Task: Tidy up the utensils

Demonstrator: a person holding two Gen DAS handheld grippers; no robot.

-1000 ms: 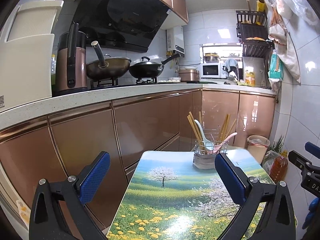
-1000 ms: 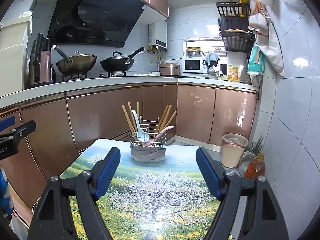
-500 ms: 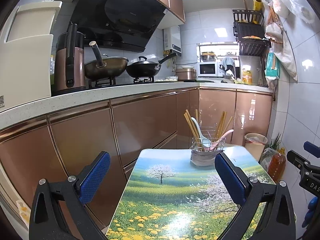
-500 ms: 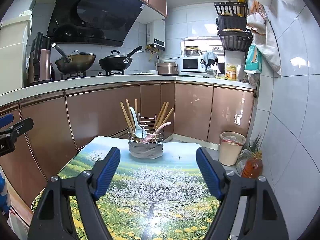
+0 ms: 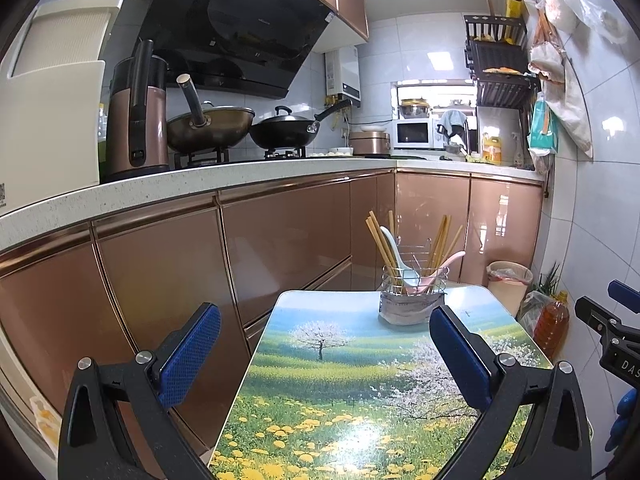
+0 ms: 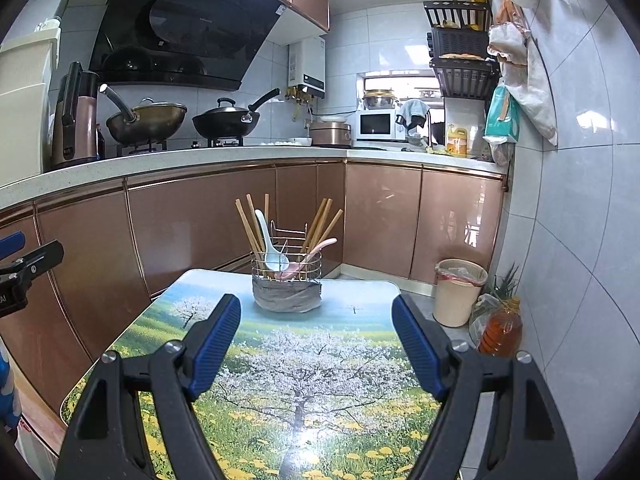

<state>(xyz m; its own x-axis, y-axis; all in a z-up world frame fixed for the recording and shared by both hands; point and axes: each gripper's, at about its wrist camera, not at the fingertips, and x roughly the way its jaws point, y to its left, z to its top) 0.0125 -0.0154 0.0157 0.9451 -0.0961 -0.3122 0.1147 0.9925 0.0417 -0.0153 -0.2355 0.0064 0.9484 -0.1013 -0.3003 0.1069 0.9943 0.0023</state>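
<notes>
A: At far end of the surface (image 6: 360, 380) sat the wire caddy (image 6: 286, 268), near the far edge, roughly centred. Chopsticks (image 6: 250, 224) fanned left and right in it, plus a white spoon (image 6: 269, 244) and a pink spoon (image 6: 310, 254) leaning inside.

B: Tools?

A: Right tool (image 6: 316, 348) was spread wide, nothing between the blue pads, well short of the caddy. Left tool (image 5: 324, 354) likewise wide apart and empty, hovering over the near left part of the surface.

B: Progress?

A: Judged as either not started or basically finished. Every utensil I could see was already in the caddy, none loose on the surface. Chopsticks splayed in two bunches, spoons crossed, so sorting could be what was left. Couldn't tell.

B: Anything hidden?

A: Caddy's lower half was wrapped in something grey, so utensil bottoms and any dividers were hidden. Near edge of the surface was cut off by the tool bodies. In the left view only a sliver of the right tool showed at the right edge. Exact chopstick count was unclear.
</notes>
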